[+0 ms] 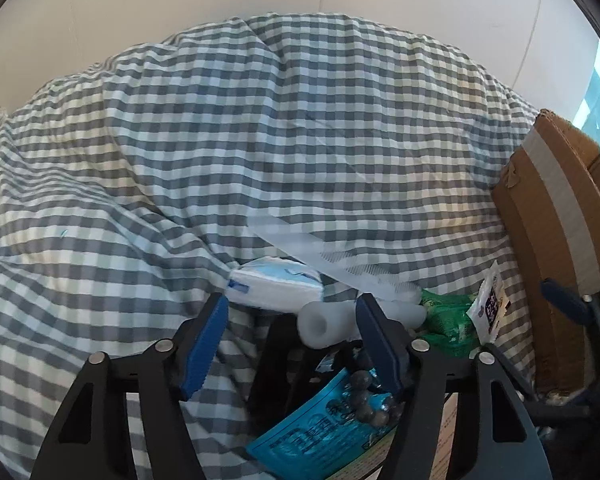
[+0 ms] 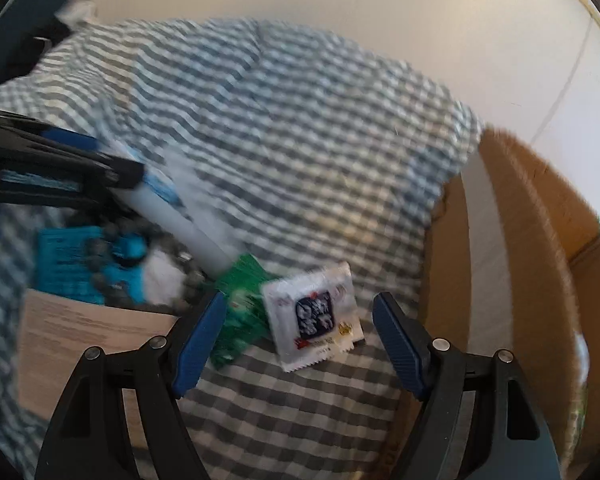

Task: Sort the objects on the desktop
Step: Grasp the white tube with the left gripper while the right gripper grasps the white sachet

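Observation:
A pile of small objects lies on a grey-and-white checked cloth (image 1: 180, 140). My left gripper (image 1: 292, 304) is open and empty, just above a white foam tube (image 1: 324, 322), a white tissue pack (image 1: 276, 284), a teal packet (image 1: 320, 436) and dark beads (image 1: 366, 396). My right gripper (image 2: 300, 306) is open and empty, its jaws either side of a white sachet (image 2: 314, 316) with a dark label, next to a green packet (image 2: 244, 304). The sachet (image 1: 490, 304) and green packet (image 1: 446, 316) also show in the left wrist view. The right wrist view is motion-blurred.
An open cardboard box (image 1: 552, 220) stands at the right of the pile; it also shows in the right wrist view (image 2: 520, 240). A clear plastic strip (image 1: 324, 256) lies across the cloth. A tan card (image 2: 80, 328) lies at the front left. A white wall is behind.

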Motion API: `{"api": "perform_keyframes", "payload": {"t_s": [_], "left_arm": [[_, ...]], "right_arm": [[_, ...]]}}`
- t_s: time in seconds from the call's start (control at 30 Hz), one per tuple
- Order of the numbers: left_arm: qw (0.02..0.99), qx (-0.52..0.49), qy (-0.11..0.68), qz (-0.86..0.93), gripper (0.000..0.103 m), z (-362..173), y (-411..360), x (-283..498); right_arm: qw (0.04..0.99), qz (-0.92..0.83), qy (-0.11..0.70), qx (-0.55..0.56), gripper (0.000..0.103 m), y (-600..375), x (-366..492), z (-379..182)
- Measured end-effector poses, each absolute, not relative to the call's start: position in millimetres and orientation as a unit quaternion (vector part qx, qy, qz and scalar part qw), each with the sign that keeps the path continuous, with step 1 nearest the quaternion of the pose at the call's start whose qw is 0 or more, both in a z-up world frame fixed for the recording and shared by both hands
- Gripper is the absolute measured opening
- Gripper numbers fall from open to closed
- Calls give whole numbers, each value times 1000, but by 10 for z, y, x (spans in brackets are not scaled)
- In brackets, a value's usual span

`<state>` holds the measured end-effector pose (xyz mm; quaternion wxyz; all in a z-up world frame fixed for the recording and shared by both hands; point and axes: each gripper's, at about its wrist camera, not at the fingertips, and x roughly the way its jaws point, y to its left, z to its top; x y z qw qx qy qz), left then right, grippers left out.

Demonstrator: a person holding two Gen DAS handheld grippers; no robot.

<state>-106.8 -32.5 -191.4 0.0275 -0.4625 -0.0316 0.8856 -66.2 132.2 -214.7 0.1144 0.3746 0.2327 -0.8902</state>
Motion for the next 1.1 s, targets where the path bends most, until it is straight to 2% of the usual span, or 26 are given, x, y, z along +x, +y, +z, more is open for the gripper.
{"api": "perform_keyframes", "payload": {"t_s": [0.07,0.13,0.23,0.33,0.43,0.5,0.57,0.6,0.67,0.7,0.73,0.77,1.1], "left_arm": [[39,-464,-37,884,56,-1942,-303,-1095],[45,-462,-36,885,43,-1964,-284,-1119],[57,-454,-21,889,28,-1968,-226,-1109],[68,-450,-21,890,21,-1955,-213,-1102],[72,-446,-18,892,18,-1941,-189,-1084],[71,-443,-18,894,17,-1911,-184,-1071],[70,-438,-18,896,17,-1864,-169,-1053],[69,-436,-16,897,17,-1836,-158,-1042],[67,-430,-13,900,17,-1769,-125,-1011],[65,-427,-12,902,17,-1743,-111,-993],[64,-424,-10,904,17,-1706,-97,-971],[62,-420,-10,905,17,-1673,-92,-948],[50,-371,-10,927,16,-1182,-102,-731]], "right_arm": [[99,-886,242,383,76,1338,-731,-2244],[93,-882,246,392,76,1328,-800,-2338],[88,-884,214,407,76,1383,-932,-2408],[89,-880,199,421,76,1382,-1055,-2490],[98,-874,169,446,74,1457,-1135,-2544],[106,-868,146,463,66,1519,-1162,-2551],[108,-861,127,480,50,1578,-1183,-2579],[111,-859,126,484,47,1586,-1177,-2595],[121,-863,114,477,20,1597,-1144,-2560],[119,-868,103,470,20,1618,-1125,-2507],[119,-874,97,462,15,1638,-1107,-2456],[121,-878,91,455,5,1660,-1092,-2407],[176,-908,14,381,3,1789,-783,-1797]]}}
